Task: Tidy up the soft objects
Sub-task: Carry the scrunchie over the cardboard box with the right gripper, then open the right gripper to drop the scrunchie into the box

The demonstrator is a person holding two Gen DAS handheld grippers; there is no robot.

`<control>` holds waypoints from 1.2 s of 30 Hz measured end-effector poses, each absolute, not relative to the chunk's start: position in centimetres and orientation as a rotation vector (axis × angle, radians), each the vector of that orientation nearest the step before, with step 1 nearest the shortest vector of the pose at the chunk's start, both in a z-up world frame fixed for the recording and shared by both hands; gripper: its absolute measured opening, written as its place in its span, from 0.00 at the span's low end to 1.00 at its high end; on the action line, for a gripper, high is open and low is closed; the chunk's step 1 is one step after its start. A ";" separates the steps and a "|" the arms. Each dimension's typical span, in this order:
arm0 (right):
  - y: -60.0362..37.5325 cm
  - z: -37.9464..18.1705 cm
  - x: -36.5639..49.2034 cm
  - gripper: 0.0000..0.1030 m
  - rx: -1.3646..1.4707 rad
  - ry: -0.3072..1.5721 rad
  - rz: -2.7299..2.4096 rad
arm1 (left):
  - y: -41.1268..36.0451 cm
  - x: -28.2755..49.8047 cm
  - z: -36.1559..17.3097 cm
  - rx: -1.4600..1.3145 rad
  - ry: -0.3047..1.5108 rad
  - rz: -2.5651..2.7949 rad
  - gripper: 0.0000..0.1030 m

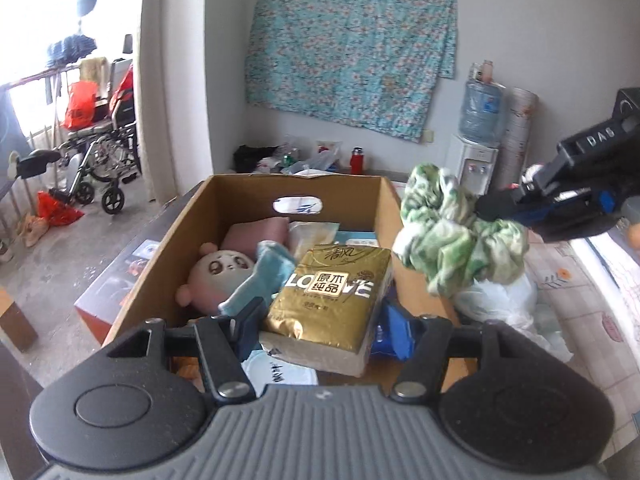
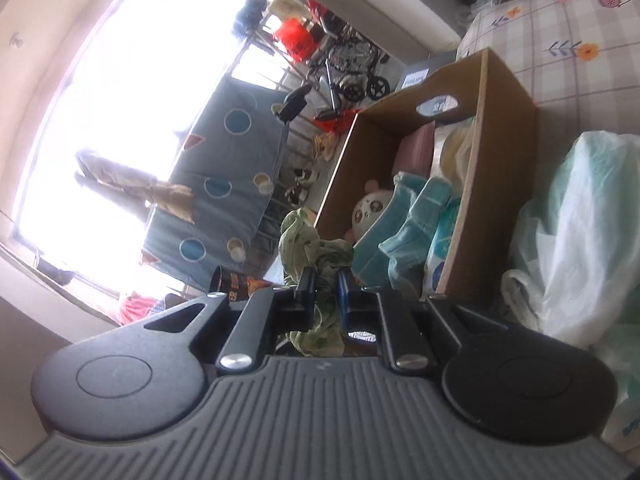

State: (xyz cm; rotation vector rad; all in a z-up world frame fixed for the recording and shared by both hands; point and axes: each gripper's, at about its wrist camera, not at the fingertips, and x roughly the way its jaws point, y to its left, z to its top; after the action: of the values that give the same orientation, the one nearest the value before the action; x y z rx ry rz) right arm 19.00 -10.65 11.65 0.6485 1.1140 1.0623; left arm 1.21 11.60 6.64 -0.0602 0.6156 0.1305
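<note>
Gripping a gold pack [image 1: 328,300] above the box [image 1: 176,236], the left gripper [image 1: 326,326] hangs; beside the box, the right gripper [image 2: 326,296] clenches a green cloth [image 2: 308,248].

Tissue pack [image 1: 328,304] between left gripper [image 1: 328,320] fingers, over box [image 1: 180,236] — plush [image 1: 218,274] and towel [image 1: 260,276] inside, ahead-left. Cloth [image 1: 456,236] in right gripper [image 1: 496,206], right of box — bag [image 1: 504,300] below it.
</note>
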 end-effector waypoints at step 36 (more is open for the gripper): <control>-16.1 6.3 16.8 0.53 0.635 1.094 0.790 | 10.0 5.8 1.1 -0.164 0.808 -0.077 0.72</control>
State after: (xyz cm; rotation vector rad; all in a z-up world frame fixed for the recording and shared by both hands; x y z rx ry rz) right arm 16.80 -16.10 6.32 0.6348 1.0938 0.7903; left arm 5.79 10.00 1.12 -0.1638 0.8083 -0.0775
